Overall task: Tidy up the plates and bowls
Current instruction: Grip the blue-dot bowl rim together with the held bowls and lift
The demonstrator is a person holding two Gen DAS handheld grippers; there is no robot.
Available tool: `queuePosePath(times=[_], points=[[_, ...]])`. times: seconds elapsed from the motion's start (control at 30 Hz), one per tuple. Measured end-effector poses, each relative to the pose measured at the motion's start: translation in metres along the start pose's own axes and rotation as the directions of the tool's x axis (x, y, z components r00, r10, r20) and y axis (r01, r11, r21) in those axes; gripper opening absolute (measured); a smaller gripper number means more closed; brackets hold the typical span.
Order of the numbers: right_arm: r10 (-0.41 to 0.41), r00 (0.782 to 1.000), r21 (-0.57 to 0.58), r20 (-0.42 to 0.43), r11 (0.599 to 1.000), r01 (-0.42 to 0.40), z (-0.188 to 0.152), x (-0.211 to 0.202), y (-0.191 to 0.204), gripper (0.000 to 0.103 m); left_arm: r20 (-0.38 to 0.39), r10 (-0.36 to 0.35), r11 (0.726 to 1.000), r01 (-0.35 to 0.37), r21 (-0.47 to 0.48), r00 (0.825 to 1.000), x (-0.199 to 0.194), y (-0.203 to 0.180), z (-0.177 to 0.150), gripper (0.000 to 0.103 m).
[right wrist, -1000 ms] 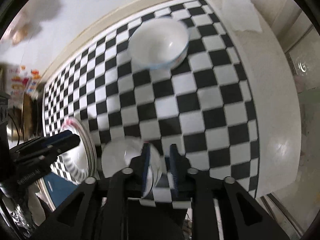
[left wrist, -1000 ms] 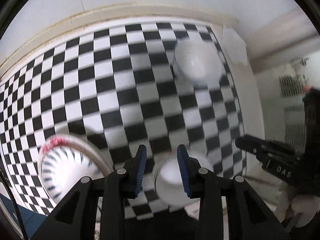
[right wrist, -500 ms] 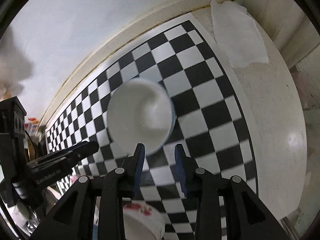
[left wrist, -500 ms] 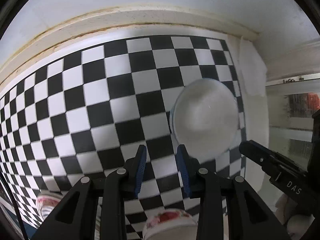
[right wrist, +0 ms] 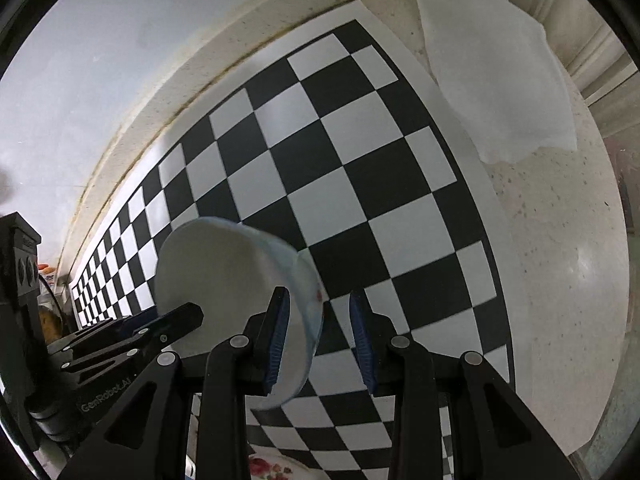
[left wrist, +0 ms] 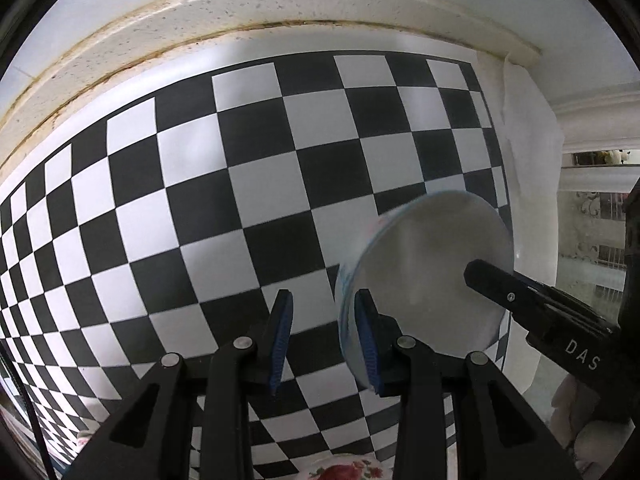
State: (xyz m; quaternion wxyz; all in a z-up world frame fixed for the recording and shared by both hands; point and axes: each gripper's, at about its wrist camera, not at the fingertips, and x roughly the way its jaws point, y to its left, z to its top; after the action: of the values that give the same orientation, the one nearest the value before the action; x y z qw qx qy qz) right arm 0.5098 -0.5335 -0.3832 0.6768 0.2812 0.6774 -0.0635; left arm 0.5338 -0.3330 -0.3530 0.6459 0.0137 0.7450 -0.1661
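I have the bowl (left wrist: 432, 272) caught between both tools, one on each side; it sits on the right part of the mat (left wrist: 240, 200), close to that mat's right edge, and it shows blurred in both views. The left tongs (left wrist: 322, 338) stand narrowly apart with the bowl's left wall between the pads; the wall runs just beside the right pad, whose finger reaches over the inside of the bowl, while the left pad stands clear outside; I see no squeeze. The right tongs (right wrist: 318, 338) mirror this on the bowl's right wall; their left finger is over the inside, their right finger outside above the mat, with a narrow gap and nothing clamped. Each view catches the tip of the other tool reaching over the bowl's white inside; the bowl has a pale blue rim.

The mat is a black and white chequer, laid on a speckled pale stone counter (right wrist: 560, 280); a stained raised kerb runs along the far edge under a white wall (right wrist: 100, 60). A white cloth (right wrist: 500, 80) lies at the far right corner, just beyond the mat. A dish (left wrist: 344, 470) with red roses peeks in at the near edge.

I read "DAS" on the right tongs and "GenRobot.AI" on the left tongs.
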Motion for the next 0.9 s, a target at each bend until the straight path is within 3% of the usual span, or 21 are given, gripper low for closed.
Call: queuePosePath(times=[0.43, 0.57, 0.9], points=[[-0.018, 0.999, -0.031, -0.043, 0.999, 0.017, 0.011, 0.023, 0.006, 0.032, -0.012, 0.031, 0.999, -0.031, 0.029, 0.999, 0.020, -0.002, 0.009, 0.029], [-0.017, 0.998, -0.046, -0.053, 0.999, 0.014, 0.009, 0.028, 0.012, 0.015, -0.014, 0.018, 0.999, -0.018, 0.042, 1.000, 0.023, -0.007, 0.006, 0.017], [-0.033, 0.999, -0.088, -0.037, 0.996, 0.029, -0.001, 0.020, 0.023, 0.010, 0.036, 0.025, 0.996, -0.028, 0.086, 0.999, 0.006, -0.034, -0.006, 0.015]])
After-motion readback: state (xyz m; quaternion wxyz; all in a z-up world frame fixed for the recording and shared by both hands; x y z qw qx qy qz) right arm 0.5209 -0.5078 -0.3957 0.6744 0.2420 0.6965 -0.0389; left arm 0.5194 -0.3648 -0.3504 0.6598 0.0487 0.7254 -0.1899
